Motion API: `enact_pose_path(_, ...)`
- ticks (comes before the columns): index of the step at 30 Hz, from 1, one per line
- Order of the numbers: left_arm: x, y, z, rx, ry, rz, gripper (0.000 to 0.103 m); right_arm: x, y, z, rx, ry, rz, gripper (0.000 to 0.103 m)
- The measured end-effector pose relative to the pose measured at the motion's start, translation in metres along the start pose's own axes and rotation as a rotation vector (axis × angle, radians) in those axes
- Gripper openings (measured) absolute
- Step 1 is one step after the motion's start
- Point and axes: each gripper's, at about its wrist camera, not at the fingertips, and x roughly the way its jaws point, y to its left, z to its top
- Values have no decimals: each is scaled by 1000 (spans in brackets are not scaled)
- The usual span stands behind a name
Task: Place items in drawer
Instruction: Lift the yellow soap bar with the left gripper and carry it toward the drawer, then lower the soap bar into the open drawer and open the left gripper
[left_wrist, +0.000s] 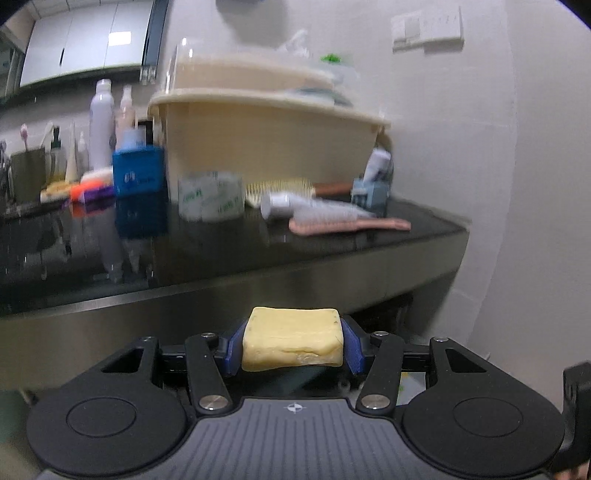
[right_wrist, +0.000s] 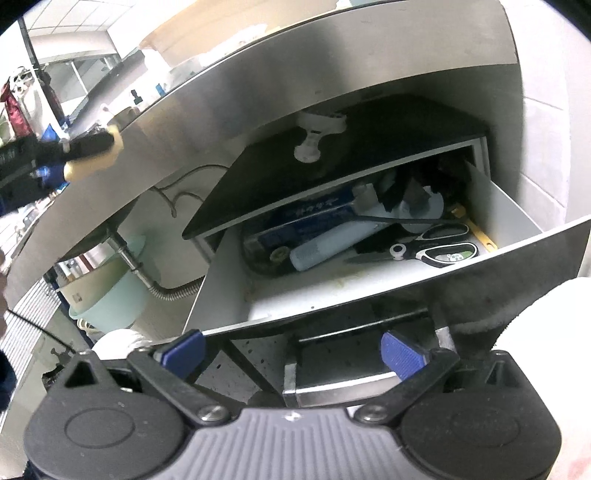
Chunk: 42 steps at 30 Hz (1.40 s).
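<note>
My left gripper is shut on a yellow bar of soap, held in front of the metal counter edge, below the countertop. It also shows far left in the right wrist view. My right gripper is open and empty, its blue pads just in front of the open white drawer. The drawer holds scissors, a pale blue tube, a dark blue box and other clutter. Its metal handle lies between my fingers.
The black countertop carries a beige basin, tape roll, blue box, pink comb, hairbrush, bottles. Under the counter are a drain hose and a green bucket. A wall stands right.
</note>
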Motion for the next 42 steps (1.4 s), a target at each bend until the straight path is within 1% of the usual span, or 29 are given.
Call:
enact_pose_path(5, 16, -2, -20, -32, 52, 22, 52, -4, -3, 1, 5, -11, -7, 102)
enact_pose_path(9, 41, -2, -33, -50, 112, 34, 52, -9, -8, 3, 17, -30, -18, 102)
enact_pose_path(13, 74, -6, -45, -15, 187, 53, 52, -12, -16, 4, 40, -43, -29, 102)
enact_pose_path(15, 91, -5, -49, -19, 231, 54, 52, -12, -19, 3, 50, -41, -30, 102)
enact_pose_path(20, 140, 3, -62, -48, 372, 50, 52, -12, -23, 0, 67, -36, -27, 102)
enact_pose_path(23, 160, 7, -69, -39, 424, 62, 52, -13, -25, 0, 76, -37, -30, 102)
enact_pose_path(26, 175, 10, -73, -16, 463, 70, 52, -12, -25, -1, 79, -34, -30, 102)
enact_pose_path(30, 192, 6, -77, 52, 530, 48, 52, -10, -25, -2, 76, -24, -32, 102)
enact_pose_path(33, 201, 3, -79, 73, 570, 39, 52, -9, -24, -2, 76, -22, -34, 102)
enact_pose_path(36, 213, 5, -81, 40, 623, 40, 52, -9, -24, -2, 74, -18, -41, 102)
enact_pose_path(42, 232, 5, -88, 25, 739, 45, 52, -9, -20, -2, 56, -14, -39, 102)
